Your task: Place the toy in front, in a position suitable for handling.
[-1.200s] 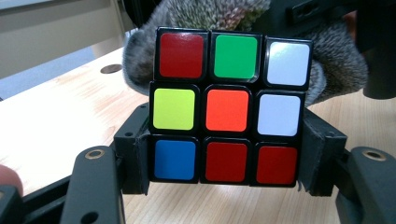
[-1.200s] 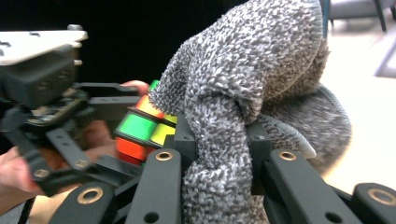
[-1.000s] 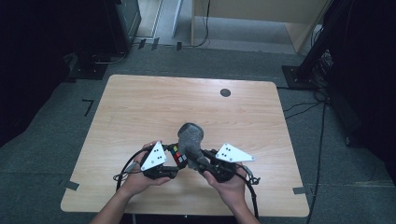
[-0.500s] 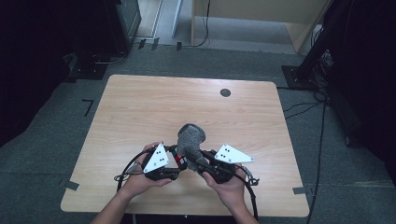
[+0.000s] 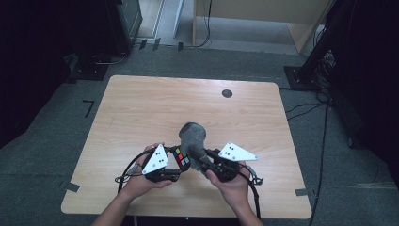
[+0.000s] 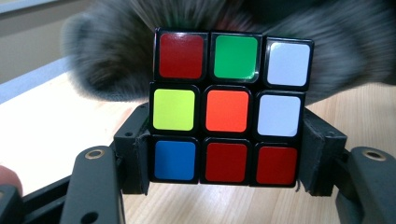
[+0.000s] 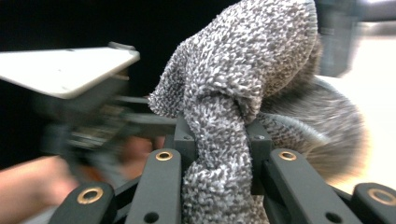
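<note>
A colour cube [image 6: 229, 107] with red, green, white, yellow, orange and blue stickers sits clamped between the two black pads of my left gripper [image 6: 226, 161]. In the high view the cube [image 5: 181, 157] is held just above the near part of the wooden table [image 5: 141, 108]. My right gripper [image 7: 219, 140] is shut on a bunched grey terry cloth [image 7: 247, 70]. The cloth [image 5: 194, 136] rises in a mound right beside the cube, and its fuzzy mass touches the cube's far side in the left gripper view. Both grippers [image 5: 197, 160] meet near the table's front middle.
A small dark round hole [image 5: 227, 93] lies at the table's far right. Cables trail from both grippers toward the front edge. Dark equipment and stands surround the table on grey carpet; a light wooden cabinet [image 5: 254, 19] stands behind.
The grey cloth and right gripper have shifted slightly against the cube. The left gripper keeps its place with the cube.
</note>
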### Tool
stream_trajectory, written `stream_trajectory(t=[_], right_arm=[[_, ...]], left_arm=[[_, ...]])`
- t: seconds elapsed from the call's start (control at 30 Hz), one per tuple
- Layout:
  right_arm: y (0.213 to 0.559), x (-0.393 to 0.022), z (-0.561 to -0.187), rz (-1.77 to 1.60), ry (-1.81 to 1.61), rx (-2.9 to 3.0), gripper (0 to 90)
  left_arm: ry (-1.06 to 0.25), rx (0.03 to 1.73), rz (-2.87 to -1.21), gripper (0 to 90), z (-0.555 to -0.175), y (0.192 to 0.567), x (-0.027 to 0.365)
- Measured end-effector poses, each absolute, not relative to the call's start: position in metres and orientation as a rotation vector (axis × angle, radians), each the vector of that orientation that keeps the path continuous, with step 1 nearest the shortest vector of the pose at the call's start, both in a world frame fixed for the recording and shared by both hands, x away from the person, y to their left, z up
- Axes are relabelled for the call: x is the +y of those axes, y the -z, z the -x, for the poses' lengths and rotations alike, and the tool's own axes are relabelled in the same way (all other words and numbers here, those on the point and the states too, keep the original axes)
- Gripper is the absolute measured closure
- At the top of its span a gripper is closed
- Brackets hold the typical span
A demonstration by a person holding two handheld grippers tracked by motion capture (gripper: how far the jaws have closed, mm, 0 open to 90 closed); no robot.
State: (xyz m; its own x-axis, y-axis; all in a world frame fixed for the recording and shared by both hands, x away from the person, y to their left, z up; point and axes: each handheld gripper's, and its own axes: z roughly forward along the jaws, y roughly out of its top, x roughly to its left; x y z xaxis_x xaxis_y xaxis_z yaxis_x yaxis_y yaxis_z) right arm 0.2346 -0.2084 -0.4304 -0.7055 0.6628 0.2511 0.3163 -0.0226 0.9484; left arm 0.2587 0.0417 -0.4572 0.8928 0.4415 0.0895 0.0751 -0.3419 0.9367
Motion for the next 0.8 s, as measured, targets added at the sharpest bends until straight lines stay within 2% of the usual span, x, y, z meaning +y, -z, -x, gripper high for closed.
stream_trajectory(t=[0.17,0.23,0.33,0.47,0.63,0.8], right_arm=[[0.453,-0.232,-0.249,-1.182,-1.813,1.938,74.3],[0.456,-0.226,-0.251,-1.098,-1.946,1.975,74.5],[0.463,-0.220,-0.253,-1.003,-1.955,2.021,74.4],[0.475,-0.209,-0.254,-0.892,-1.801,2.178,74.7],[0.471,-0.208,-0.252,-0.780,-1.690,2.164,74.8],[0.463,-0.217,-0.251,-0.776,-1.762,2.074,74.7]], left_arm=[[-0.328,0.416,-1.804,34.1,-0.263,0.451,0.052],[-0.302,0.423,-1.777,34.0,-0.264,0.449,0.056],[-0.266,0.446,-1.746,34.1,-0.266,0.447,0.061],[-0.255,0.456,-1.728,34.1,-0.267,0.446,0.062],[-0.278,0.474,-1.752,34.1,-0.269,0.447,0.064],[-0.286,0.475,-1.774,34.1,-0.271,0.448,0.064]])
